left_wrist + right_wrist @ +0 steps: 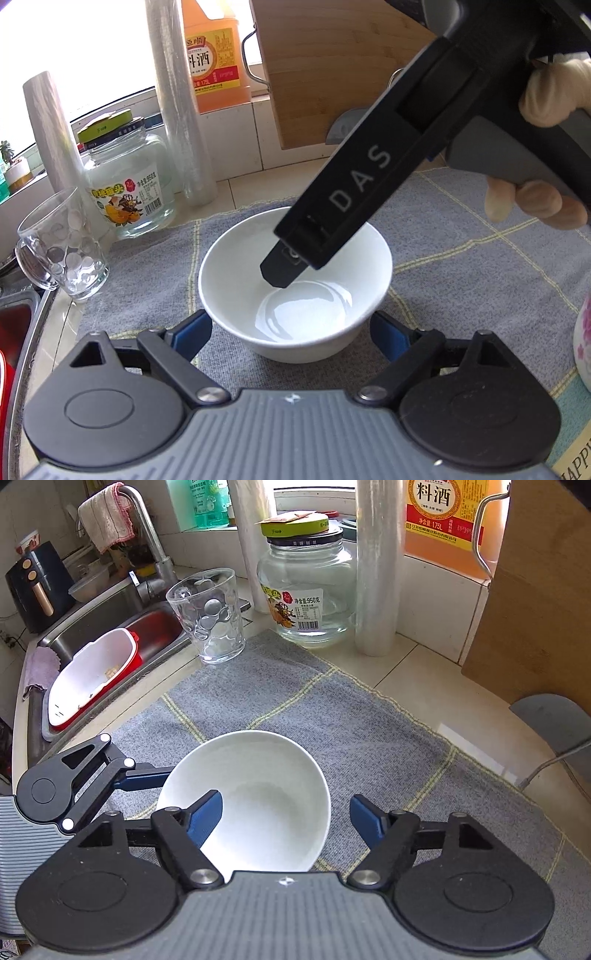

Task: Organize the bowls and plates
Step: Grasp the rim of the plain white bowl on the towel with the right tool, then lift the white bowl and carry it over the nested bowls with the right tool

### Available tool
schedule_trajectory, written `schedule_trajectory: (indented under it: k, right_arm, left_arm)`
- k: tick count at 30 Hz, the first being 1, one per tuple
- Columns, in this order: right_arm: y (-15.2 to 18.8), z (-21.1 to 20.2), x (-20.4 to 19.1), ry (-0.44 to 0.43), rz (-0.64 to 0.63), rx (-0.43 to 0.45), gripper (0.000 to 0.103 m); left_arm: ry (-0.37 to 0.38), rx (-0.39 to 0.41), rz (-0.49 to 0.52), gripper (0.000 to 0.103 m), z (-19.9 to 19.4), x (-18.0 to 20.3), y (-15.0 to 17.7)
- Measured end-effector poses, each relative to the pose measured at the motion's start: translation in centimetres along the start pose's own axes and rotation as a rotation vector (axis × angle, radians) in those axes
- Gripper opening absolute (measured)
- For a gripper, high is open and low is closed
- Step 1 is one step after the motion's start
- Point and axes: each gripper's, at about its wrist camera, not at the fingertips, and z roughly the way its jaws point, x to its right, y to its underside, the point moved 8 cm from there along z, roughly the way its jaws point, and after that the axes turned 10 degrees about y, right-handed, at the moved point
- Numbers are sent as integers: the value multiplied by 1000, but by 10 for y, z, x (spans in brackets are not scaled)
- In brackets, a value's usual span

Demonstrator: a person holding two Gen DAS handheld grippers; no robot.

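While both tongs, left (pixel 291 326) & right (pixel 286 818), gape, white bowl (pixel 295 284) sits glossy, upright on grey cloth (pixel 461 258).

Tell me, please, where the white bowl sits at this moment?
In both wrist views the white bowl sits on the grey cloth, between the left gripper's open fingers, with the dimpled glass beyond.

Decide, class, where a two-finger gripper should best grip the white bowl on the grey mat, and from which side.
Probably the rim. The white bowl stands upright and open on the grey mat, and its thin wall suits one finger inside, one outside. Come from above at the near edge, as the right gripper is placed, one finger already inside. The left gripper straddles the body.
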Motion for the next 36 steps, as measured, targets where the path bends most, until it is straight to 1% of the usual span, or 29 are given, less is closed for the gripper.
schedule_trajectory:
  k: [4, 18, 24, 29, 36]
  right_arm:
    - [-2, 5, -3, -15, -5, -3, 74]
    - [-4, 9, -6, -40, -7, -14, 69]
    - [-5, 9, -7, -39, -16, -15, 69]
    - [-6, 8, -5, -38, -15, -14, 69]
    - [-5, 8, -6, -41, -18, -20, 69]
  left_arm:
    - [4, 2, 8, 91, 0, 0, -1]
    - [13, 10, 16, 91, 3, 0, -3]
    - [27, 14, 11, 91, 1, -2, -3]
    - [60, 21, -4, 92, -2, -4, -4]
    - [71, 25, -12, 92, -3, -3, -5]
